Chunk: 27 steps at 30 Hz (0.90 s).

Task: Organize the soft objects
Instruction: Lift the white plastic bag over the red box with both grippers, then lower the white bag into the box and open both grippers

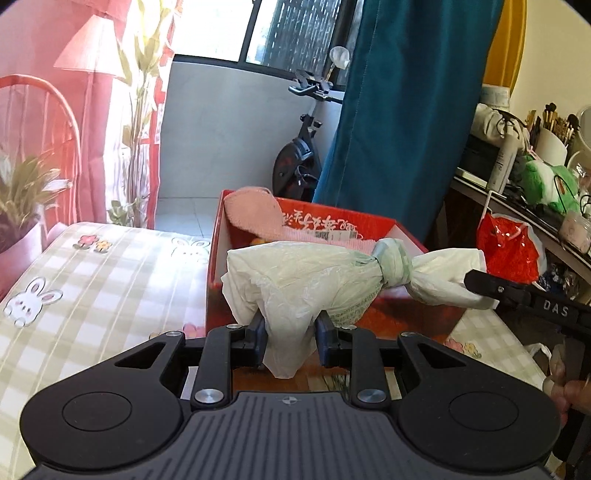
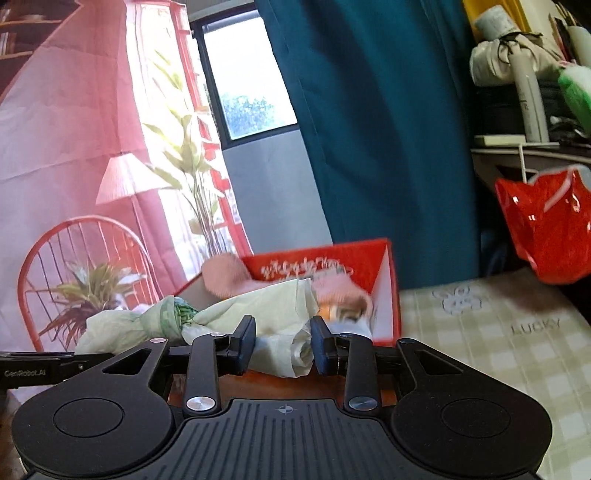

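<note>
The knotted plastic bag (image 1: 314,280) hangs pinched between left tool (image 1: 290,341) and right tool (image 2: 282,345) — lower both ends evenly into the red box (image 1: 424,236).

Daylight pours in through the window (image 1: 295,33), blowing out its panes and glowing through the pink curtain (image 2: 74,129), while the fisheye bends lines near the edges and motion blur softens the right wrist view, its shelf (image 2: 535,147) smeared.

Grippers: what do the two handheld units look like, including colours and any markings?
Both are matte black, with a ribbed grey plate, silver pivot screws and dark blue pads. The left gripper reads "GenRobot.AI" on its side; the right gripper reads "DAS".
</note>
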{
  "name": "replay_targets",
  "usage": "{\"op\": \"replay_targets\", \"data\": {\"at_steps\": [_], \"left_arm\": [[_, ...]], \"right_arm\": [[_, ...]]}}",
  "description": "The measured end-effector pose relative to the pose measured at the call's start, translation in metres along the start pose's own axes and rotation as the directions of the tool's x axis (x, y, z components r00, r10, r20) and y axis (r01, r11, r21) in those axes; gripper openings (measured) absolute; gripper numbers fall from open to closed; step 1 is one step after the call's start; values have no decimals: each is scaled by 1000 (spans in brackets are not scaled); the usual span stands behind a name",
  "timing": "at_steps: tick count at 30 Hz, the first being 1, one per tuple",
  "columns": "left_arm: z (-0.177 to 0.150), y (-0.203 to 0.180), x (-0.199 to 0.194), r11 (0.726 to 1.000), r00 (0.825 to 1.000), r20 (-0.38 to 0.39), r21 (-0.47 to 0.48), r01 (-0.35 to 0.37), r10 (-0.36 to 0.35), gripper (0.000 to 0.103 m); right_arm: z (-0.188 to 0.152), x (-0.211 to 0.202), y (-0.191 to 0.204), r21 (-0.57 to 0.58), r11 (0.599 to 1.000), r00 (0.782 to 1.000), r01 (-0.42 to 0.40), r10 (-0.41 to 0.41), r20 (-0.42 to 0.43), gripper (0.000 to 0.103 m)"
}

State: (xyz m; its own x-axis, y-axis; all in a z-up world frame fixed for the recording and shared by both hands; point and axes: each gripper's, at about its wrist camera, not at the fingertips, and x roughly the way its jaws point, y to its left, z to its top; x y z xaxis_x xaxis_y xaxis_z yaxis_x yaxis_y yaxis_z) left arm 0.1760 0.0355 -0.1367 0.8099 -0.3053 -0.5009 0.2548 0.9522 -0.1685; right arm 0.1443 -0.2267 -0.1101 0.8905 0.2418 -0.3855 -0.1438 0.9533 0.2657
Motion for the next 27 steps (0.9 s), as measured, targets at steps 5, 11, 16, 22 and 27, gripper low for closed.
{"op": "replay_targets", "data": {"at_steps": [5,11,16,22,27], "left_arm": [[20,0,21,1000,1000,-5,30,-7,8,28],[34,7,47,999,999,-39,46,3,-1,28],[39,12,67,999,997,-77,48,12,-8,39],[38,24,65,1000,998,-69,26,-14,16,52],[46,20,59,1000,999,-31,22,-17,18,25]], "right_arm": [[11,18,-1,-31,999,1000,21,-22,-12,29],[19,44,-8,-32,999,998,41,-43,-54,28],[19,61,-16,-10,998,993,68,-68,-96,28],[14,64,-27,-20,994,988,108,-110,-110,33],[17,63,-32,-22,995,990,95,-97,-103,24]]}}
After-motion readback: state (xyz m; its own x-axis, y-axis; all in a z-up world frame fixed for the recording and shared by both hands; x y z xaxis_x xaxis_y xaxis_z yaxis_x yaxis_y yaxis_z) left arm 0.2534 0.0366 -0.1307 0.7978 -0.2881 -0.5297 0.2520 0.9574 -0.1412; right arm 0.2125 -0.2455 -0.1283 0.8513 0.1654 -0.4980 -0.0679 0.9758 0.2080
